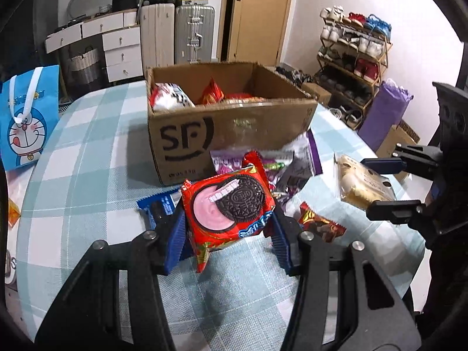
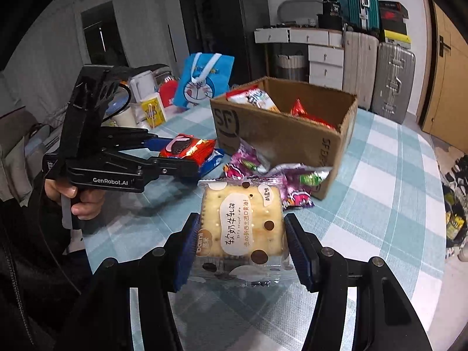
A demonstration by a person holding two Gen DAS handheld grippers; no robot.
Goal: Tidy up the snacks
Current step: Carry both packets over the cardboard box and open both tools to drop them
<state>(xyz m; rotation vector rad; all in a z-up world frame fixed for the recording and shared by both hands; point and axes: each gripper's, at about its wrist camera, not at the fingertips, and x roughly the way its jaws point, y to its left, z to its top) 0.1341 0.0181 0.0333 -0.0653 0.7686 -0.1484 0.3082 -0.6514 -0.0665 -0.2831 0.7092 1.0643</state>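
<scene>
My left gripper [image 1: 228,228] is shut on a red Oreo packet [image 1: 231,210] and holds it above the table in front of the open cardboard box [image 1: 234,125]. My right gripper [image 2: 241,242] is shut on a cream nougat cracker packet [image 2: 242,222], also lifted; it shows in the left wrist view [image 1: 362,184]. The box [image 2: 292,146] holds several red and white snack packs. Purple candy packets [image 1: 289,169] [image 2: 292,184], a blue Oreo pack [image 1: 159,204] and a red-gold wrapper [image 1: 321,222] lie on the table near the box.
The checked blue tablecloth [image 1: 87,152] covers a round table. A blue Doraemon bag [image 1: 26,117] [image 2: 204,82] stands at the far left with cups and boxes [image 2: 146,108] beside it. Suitcases, drawers and a shoe rack [image 1: 351,67] stand beyond the table.
</scene>
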